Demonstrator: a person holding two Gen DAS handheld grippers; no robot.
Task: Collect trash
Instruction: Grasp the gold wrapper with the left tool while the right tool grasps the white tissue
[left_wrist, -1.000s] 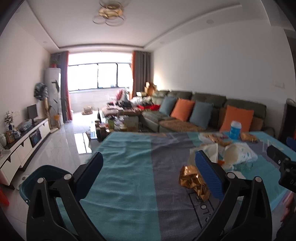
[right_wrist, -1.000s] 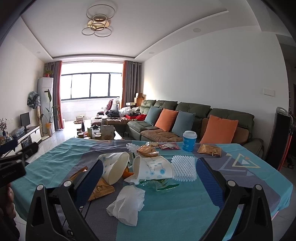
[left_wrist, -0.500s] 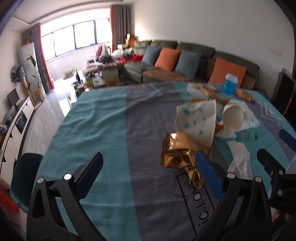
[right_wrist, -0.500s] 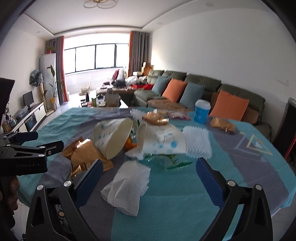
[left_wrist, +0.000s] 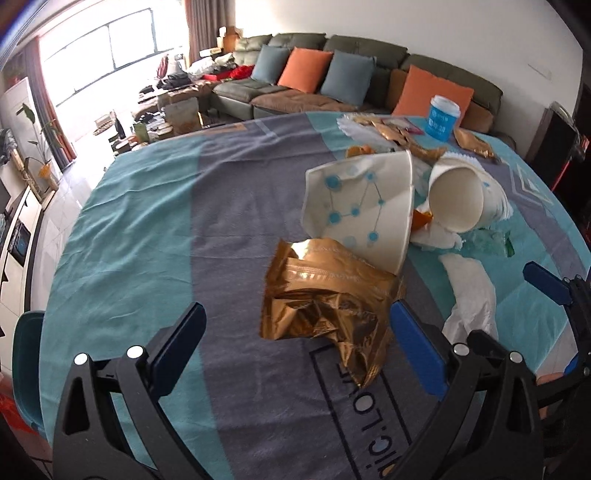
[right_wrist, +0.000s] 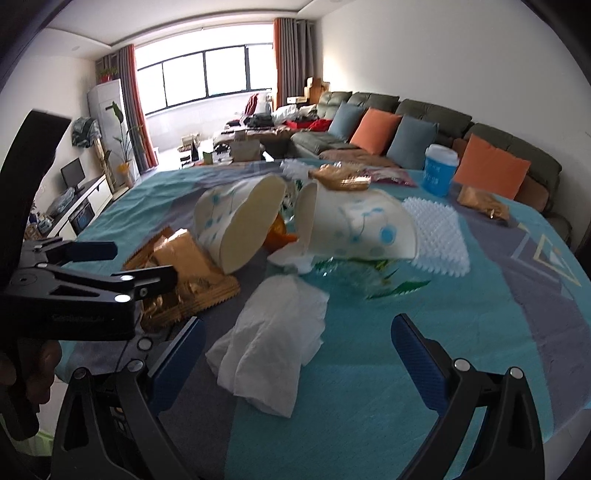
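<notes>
A crumpled gold foil wrapper (left_wrist: 325, 306) lies on the teal and grey tablecloth (left_wrist: 155, 229). My left gripper (left_wrist: 295, 332) is open, hovering just before the wrapper, its jaws spread either side. Behind the wrapper lie two tipped white paper cups (left_wrist: 362, 206) (left_wrist: 458, 199). A crumpled white tissue (right_wrist: 273, 339) lies between the jaws of my open, empty right gripper (right_wrist: 295, 347). The wrapper (right_wrist: 184, 266), the cups (right_wrist: 240, 221) (right_wrist: 354, 225) and the left gripper (right_wrist: 129, 266) also show in the right wrist view.
A blue lidded cup (right_wrist: 439, 170), a white spiky pad (right_wrist: 436, 236), clear plastic film (right_wrist: 369, 277) and more gold wrappers (right_wrist: 484, 203) lie farther back on the table. A teal bin (left_wrist: 26, 365) stands on the floor at the left. A sofa (left_wrist: 332, 74) is behind.
Both grippers have tilted down and moved in toward the table. The left has closed in on the gold wrapper, the right on the white tissue. Both stay open.
</notes>
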